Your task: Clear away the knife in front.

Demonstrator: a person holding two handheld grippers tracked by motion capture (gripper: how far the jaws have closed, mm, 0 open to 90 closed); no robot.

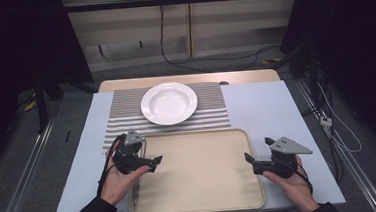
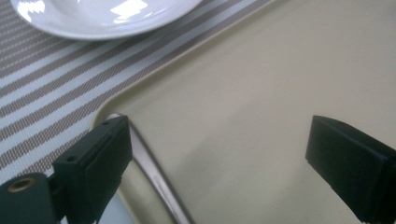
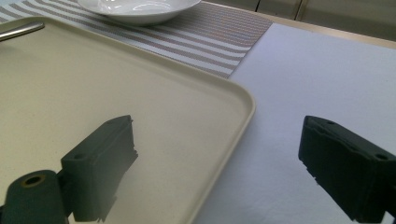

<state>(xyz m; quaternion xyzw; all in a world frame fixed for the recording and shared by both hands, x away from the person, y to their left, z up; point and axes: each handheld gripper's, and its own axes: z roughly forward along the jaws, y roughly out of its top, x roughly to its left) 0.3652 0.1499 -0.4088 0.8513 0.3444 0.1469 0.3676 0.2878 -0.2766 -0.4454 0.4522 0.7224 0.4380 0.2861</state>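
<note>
High view: tray (image 1: 198,205) bare | plate (image 1: 169,103) bare | both grippers' jaws spread

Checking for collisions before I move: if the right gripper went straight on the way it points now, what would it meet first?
Most likely the beige tray. The right gripper is open, its jaws straddling the tray's right rim; it points left and slightly down. Depth is unclear, but nothing else lies nearer in that line.

The high view looks forward and down from above my side of the table (image 1: 256,106). My left gripper view sits low over the tray (image 2: 261,93) corner, facing the plate (image 2: 93,18). My right gripper view faces them across the tray's right edge.
</note>
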